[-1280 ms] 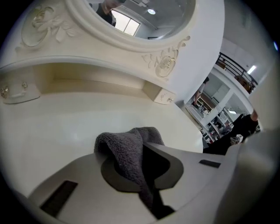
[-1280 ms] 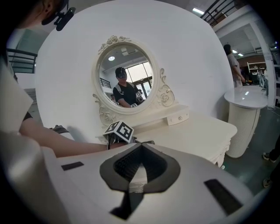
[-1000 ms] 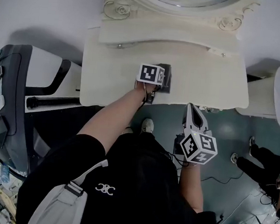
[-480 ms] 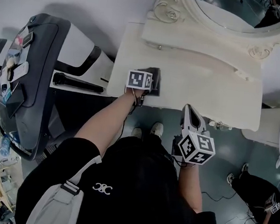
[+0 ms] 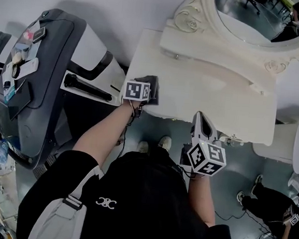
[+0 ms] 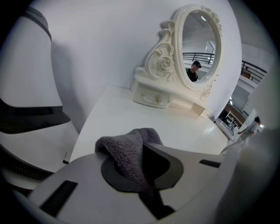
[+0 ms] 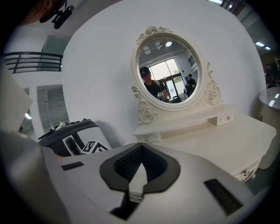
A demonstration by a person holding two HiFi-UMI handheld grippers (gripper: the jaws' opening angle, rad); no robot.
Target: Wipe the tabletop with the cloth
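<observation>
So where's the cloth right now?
Head view: the grey cloth is clamped in the left gripper at the front left corner of the tabletop, next to the dark machine.

A bunched grey terry cloth (image 6: 127,153) sits at the near left corner of the cream tabletop (image 6: 144,120).

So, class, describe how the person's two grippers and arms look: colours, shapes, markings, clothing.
Left gripper and right gripper: pale grey tapering jaws with dark pads, each carrying a white cube of black square markers. Clothing: black short-sleeved top, white logo, grey strap.
</observation>
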